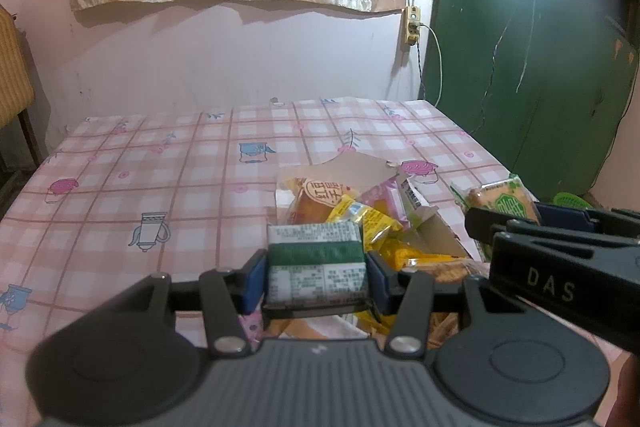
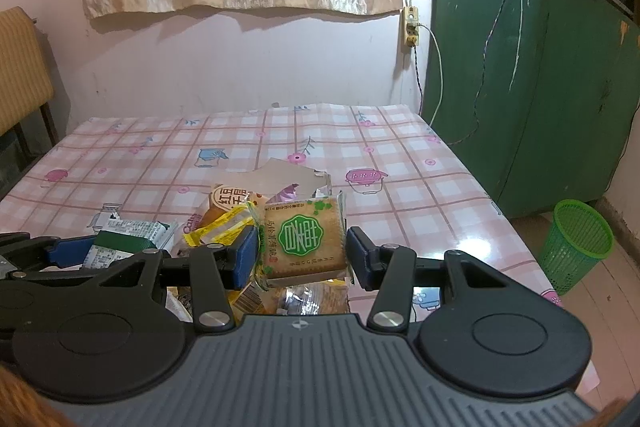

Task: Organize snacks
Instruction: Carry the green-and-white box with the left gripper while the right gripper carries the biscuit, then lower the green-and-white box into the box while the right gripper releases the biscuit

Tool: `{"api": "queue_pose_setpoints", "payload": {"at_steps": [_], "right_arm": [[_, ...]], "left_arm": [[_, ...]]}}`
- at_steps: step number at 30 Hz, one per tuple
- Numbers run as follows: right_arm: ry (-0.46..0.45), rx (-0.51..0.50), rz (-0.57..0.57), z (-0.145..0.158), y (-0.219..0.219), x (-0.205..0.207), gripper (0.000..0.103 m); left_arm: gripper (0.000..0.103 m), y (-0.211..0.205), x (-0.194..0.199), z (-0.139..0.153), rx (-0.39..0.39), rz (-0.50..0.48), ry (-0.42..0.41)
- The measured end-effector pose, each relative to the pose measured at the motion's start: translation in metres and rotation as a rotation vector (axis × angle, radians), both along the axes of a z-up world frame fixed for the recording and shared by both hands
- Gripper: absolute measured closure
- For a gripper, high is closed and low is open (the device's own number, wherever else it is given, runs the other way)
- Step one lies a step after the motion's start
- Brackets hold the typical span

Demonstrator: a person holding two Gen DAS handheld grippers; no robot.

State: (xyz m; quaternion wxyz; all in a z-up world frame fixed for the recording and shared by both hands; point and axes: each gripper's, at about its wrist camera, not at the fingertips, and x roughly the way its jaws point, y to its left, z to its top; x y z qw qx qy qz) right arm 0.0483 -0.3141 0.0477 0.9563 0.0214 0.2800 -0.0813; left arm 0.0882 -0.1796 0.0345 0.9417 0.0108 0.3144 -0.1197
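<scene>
Above the torn cardboard box [image 1: 436, 227] of crinkly wrapped snacks, I have my left gripper [image 1: 317, 269] clamped on a blocky green-and-white packet [image 1: 317, 259] and my right gripper [image 2: 303, 251] pinching a flat square biscuit pack [image 2: 306, 239].

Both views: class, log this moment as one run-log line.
left claw: shut on green pack | right claw: shut on biscuit pack | pile: below
</scene>
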Motion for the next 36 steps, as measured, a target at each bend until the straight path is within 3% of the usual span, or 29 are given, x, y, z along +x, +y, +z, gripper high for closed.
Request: {"api": "queue_pose_setpoints", "payload": {"at_steps": [25,32,36], "right_arm": [[0.022,-0.002,0.01,-0.013,0.001,0.02,0.043],[0.007,0.011,0.022,-0.016,-0.001,0.032,0.042],[0.015,0.019,0.028,-0.022,-0.003,0.041,0.033]], "left_arm": [[0.052,-0.003,0.009,-0.008,-0.004,-0.025,0.019],[0.052,-0.007,0.015,-0.011,-0.037,-0.059,0.018],[0.048,-0.014,0.019,-0.017,-0.063,-0.122,0.007]]}}
